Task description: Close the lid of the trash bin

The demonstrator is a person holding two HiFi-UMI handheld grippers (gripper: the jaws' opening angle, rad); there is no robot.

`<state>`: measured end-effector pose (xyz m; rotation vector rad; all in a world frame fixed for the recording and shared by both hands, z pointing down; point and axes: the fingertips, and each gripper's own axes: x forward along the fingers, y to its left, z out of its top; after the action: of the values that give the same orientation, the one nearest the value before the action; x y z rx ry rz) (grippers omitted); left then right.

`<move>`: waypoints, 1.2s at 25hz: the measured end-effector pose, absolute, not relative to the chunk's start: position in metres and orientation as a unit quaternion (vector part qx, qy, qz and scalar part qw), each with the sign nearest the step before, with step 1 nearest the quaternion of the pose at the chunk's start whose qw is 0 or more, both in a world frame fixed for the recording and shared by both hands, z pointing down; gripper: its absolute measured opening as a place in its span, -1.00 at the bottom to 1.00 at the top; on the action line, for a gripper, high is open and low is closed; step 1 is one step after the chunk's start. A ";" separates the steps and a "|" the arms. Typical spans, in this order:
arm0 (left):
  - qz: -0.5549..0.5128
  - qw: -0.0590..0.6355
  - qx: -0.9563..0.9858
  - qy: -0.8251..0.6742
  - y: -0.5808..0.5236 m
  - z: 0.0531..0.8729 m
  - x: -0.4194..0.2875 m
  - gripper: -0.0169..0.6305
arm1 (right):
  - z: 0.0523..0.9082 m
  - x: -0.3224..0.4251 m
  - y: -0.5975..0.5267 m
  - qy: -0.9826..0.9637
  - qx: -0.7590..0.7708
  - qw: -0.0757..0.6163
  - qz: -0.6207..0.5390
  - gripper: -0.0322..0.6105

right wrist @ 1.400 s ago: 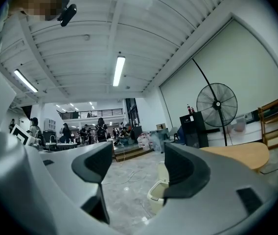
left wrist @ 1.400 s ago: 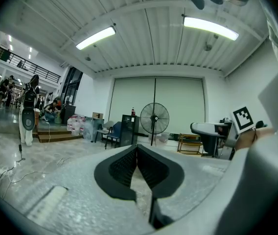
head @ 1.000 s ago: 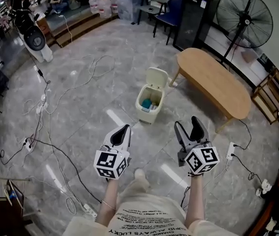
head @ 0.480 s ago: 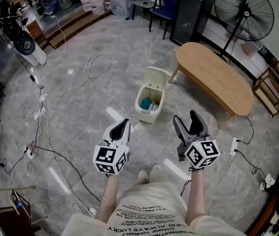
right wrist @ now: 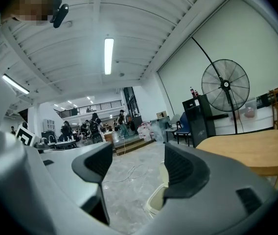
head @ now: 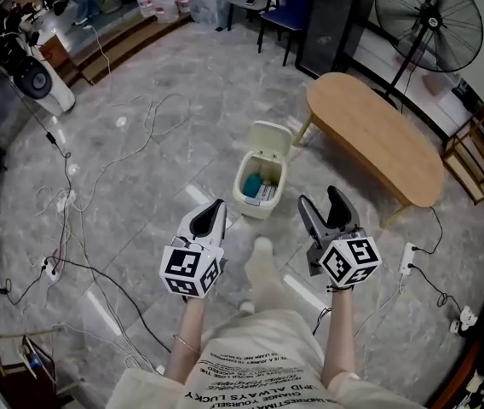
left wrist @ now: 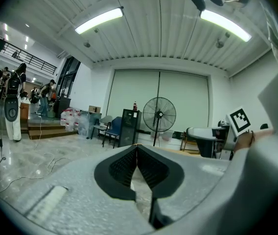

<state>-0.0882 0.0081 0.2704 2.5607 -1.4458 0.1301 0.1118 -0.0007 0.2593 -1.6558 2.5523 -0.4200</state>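
A cream trash bin (head: 260,181) stands on the marble floor ahead of me, its lid (head: 273,137) swung up and back, with blue and white rubbish inside. My left gripper (head: 214,208) is held low and left of the bin, its jaws shut with nothing between them. To the bin's right, my right gripper (head: 325,202) stands open and empty. In the right gripper view the bin's rim (right wrist: 156,199) and raised lid (right wrist: 164,171) peek between the jaws of the right gripper (right wrist: 139,164). The left gripper (left wrist: 137,151) looks across the room; no bin shows there.
A long wooden table (head: 372,136) stands right of the bin. Cables (head: 80,186) trail over the floor at left, with a power strip (head: 405,259) at right. A standing fan (head: 429,22), a dark cabinet (head: 331,24) and a blue chair (head: 285,2) line the far wall.
I have stepped closer to the bin, one foot swinging forward between the grippers. Both grippers keep their pose, the left shut and the right open.
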 end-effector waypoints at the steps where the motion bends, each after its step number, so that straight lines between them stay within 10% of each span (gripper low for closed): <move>1: 0.046 0.099 0.866 -0.488 0.001 0.271 -0.086 -0.88 | 0.261 0.113 -0.009 0.830 -0.539 0.035 -0.139 0.08; 30: 0.133 0.215 0.836 -0.487 -0.241 0.380 -0.051 -0.88 | 0.385 0.119 -0.276 0.837 -0.493 -0.145 -0.190 0.08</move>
<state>-0.0513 -0.2406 0.3798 2.3171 -1.3510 0.3701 0.1186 -0.2762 0.3851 -1.7096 2.9032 -0.6589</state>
